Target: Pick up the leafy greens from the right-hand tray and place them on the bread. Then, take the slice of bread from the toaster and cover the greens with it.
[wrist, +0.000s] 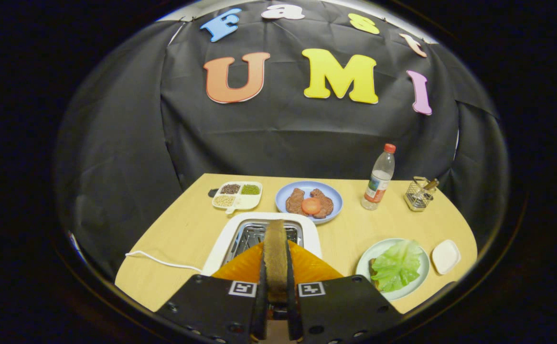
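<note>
here, gripper (275, 286) pinching bread slice (275, 253) (edge-on) above toaster (221, 248), beside greens (398, 265).

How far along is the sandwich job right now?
Greens step looks done: the lettuce leaf lies on bread on the pale green plate. In hand: the claw is shut on the bread slice, held edge-on above the toaster. Left: carry the slice to that plate and cover the lettuce.
</note>
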A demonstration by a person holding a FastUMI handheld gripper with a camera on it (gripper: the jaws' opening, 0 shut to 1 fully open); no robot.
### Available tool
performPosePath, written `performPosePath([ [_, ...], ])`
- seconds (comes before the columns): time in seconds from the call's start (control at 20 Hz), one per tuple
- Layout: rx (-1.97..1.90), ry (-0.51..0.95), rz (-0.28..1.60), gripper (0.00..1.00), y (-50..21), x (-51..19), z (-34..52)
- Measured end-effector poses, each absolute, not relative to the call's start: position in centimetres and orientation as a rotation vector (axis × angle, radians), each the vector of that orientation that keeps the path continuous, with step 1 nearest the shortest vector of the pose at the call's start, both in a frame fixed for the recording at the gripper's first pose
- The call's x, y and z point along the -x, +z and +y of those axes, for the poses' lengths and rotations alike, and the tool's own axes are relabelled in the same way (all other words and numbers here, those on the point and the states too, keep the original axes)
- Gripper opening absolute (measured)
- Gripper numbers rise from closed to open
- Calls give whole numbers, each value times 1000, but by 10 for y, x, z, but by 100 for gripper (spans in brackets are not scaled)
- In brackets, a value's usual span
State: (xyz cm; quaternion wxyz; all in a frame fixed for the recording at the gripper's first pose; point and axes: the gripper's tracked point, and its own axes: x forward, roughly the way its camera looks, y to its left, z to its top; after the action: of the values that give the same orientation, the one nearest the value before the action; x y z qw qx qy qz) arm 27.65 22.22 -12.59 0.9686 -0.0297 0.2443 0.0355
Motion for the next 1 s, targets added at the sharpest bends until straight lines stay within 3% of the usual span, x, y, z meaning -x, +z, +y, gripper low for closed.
performPosePath([
  [0.75,-77,65,260,13,-6,-228,181],
  [1.0,-103,7,255,13,-17,-227,132],
])
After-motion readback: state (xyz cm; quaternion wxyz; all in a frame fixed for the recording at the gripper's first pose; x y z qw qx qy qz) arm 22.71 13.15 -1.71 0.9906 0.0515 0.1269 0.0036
